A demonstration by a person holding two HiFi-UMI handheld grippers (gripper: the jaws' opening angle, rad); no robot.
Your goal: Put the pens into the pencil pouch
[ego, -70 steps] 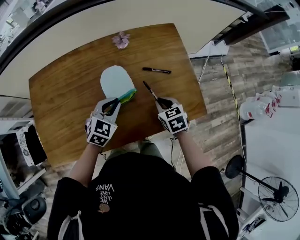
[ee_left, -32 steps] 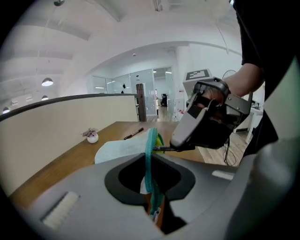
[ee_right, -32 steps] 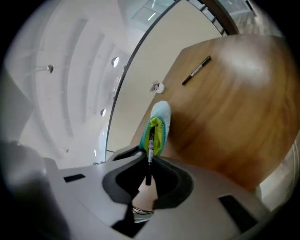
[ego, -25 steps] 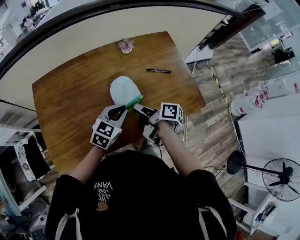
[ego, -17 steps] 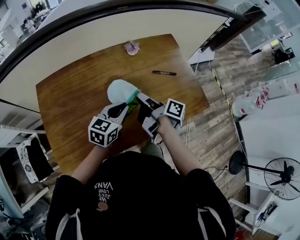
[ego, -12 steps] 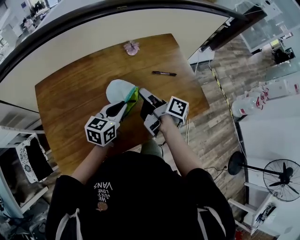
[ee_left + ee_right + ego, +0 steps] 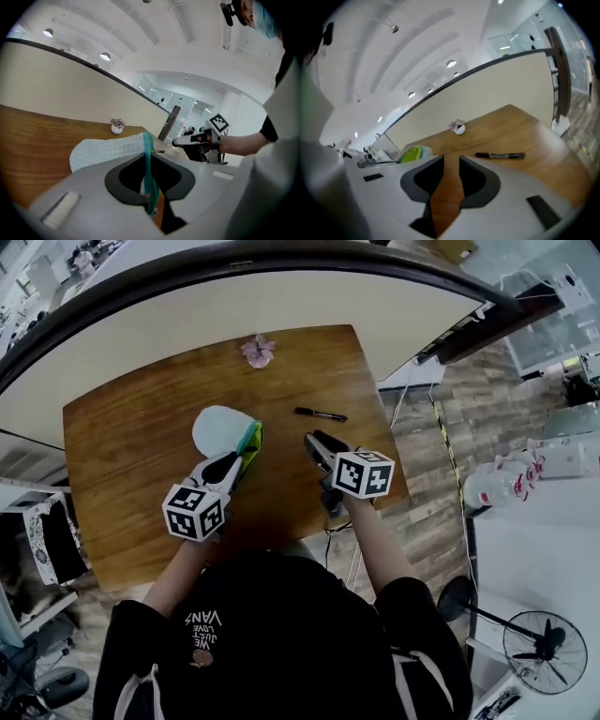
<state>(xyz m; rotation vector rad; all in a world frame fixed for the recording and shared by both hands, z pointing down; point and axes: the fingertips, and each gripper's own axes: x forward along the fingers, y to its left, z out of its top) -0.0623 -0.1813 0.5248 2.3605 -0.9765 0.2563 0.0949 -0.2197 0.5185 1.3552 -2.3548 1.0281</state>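
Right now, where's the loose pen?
Head view: the pen lies on the right half of the table, right of the pouch, just beyond the right gripper, whose empty jaws have just been opening.

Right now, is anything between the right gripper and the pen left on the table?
Nothing visible: only bare table separates the just-opened right gripper from the pen. The pouch, in the left gripper, sits aside.

Left pinching, right free
Left gripper (image 7: pixel 246 452) fingers clamp the pencil pouch (image 7: pixel 217 430) edge between them; right gripper (image 7: pixel 315 440) fingers stand apart, nothing between.
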